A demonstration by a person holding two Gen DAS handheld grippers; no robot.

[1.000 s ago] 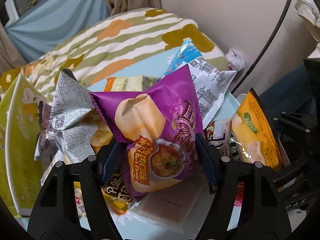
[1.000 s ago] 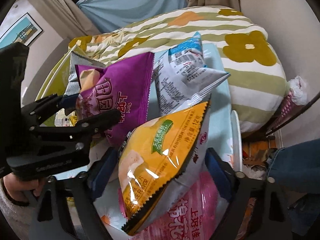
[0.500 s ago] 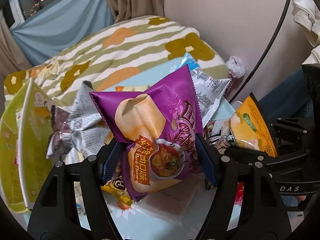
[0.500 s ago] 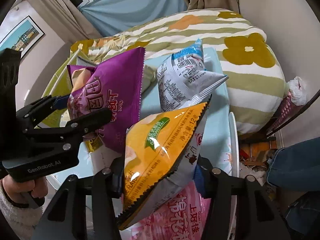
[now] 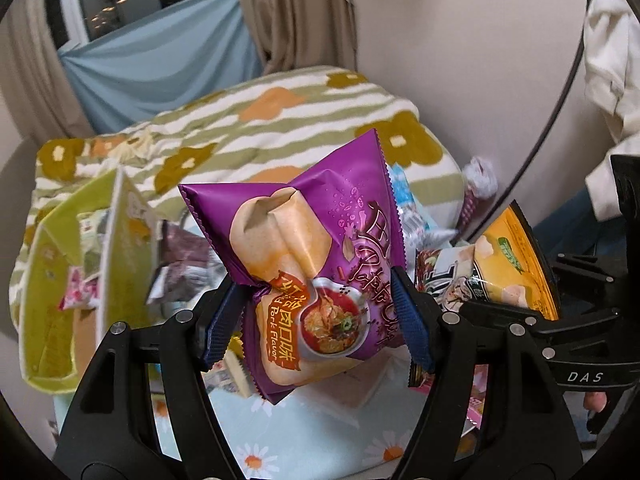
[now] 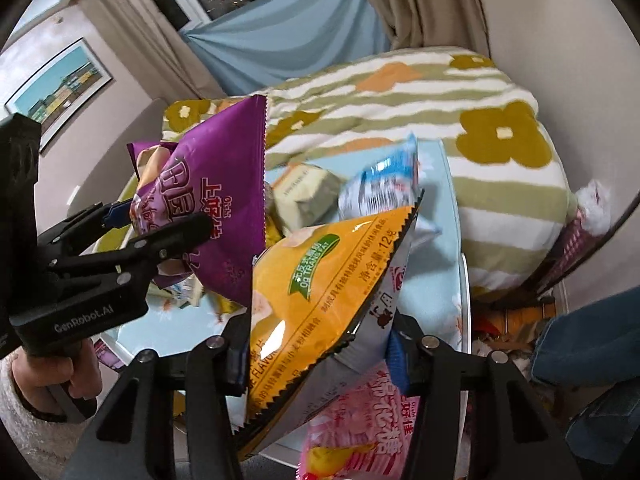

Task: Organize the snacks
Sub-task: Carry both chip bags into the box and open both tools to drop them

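Left wrist view first: my left gripper (image 5: 316, 312) has its jaws pinching the puffy purple foil chip bag (image 5: 308, 248) across its lower half, blue pads pressed into both sides, the bag raised clear of the tabletop. On the right wrist view my right gripper (image 6: 316, 350) pinches the orange-yellow foil snack bag (image 6: 320, 280) the same way, low on the pack, with its serrated top edge pointing up and away. The two bags hang close together in the air, the purple one to the left of the orange one.

Below them, the pale blue daisy-print tabletop (image 5: 304, 420) carries loose snacks: a blue-and-white crinkled packet (image 6: 384, 188), a pink printed packet (image 6: 372, 412) beside my right jaws, a beige wrapped block (image 6: 304, 196). To the left stands an open lime-green cardboard box (image 5: 80, 280) with small packets inside, likely where these belong. Behind is a bed under a flower-patterned striped blanket (image 5: 280, 120).

My worry: both bags are air-filled and slick, gripped low, so they could swivel or squirt out if I swing fast. Squeezing harder risks crushing the chips. Carrying both toward the box together, my grippers could collide or knock its flap.
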